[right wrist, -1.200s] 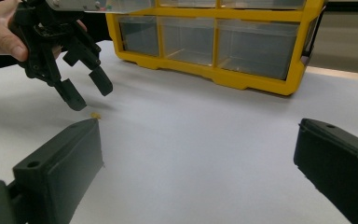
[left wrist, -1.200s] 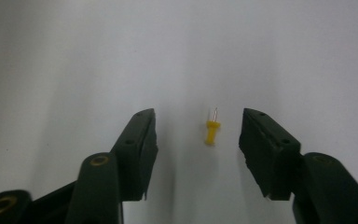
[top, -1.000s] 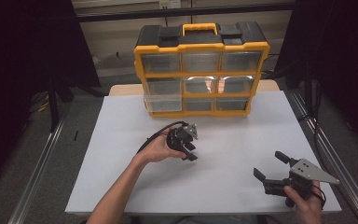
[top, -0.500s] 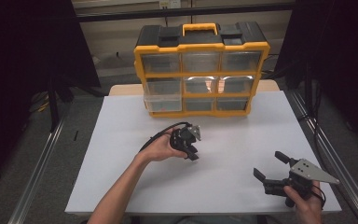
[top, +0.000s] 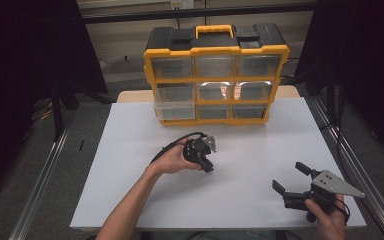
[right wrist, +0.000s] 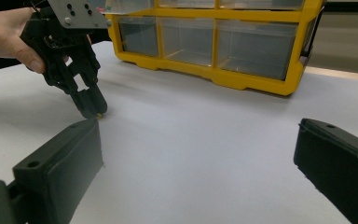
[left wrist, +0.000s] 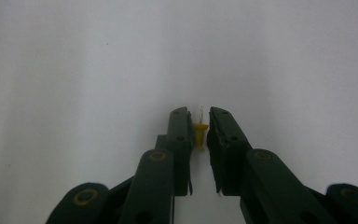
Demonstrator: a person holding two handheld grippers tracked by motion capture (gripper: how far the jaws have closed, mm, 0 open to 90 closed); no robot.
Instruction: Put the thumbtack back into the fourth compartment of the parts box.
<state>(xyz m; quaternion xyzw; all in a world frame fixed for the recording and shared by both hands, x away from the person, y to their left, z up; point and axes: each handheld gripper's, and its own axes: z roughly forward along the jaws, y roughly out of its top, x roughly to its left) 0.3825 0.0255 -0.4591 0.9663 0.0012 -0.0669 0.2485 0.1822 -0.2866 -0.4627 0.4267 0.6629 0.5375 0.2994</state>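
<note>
A small yellow pin (left wrist: pixel 199 134) stands on the white table between the jaws of my left gripper (left wrist: pixel 199 113). The jaws have just been closing, and both pads now touch the pin's head. In the high view the left gripper (top: pixel 207 167) points down at the middle of the table. In the right gripper view the left gripper (right wrist: pixel 93 112) has its tips on the sheet with a bit of the yellow pin (right wrist: pixel 100 115) showing beside them. My right gripper (top: pixel 290 176) rests low at the front right, jaws wide open and nothing between them (right wrist: pixel 198 135).
A yellow and black drawer organizer (top: pixel 215 75) with clear drawers stands at the back of the white table (top: pixel 130 150); its lower left drawer (top: pixel 175 110) is pulled out slightly. Metal rails run along both sides of the table.
The left gripper's jaws have drawn together. Neither hand has shifted on the table.
</note>
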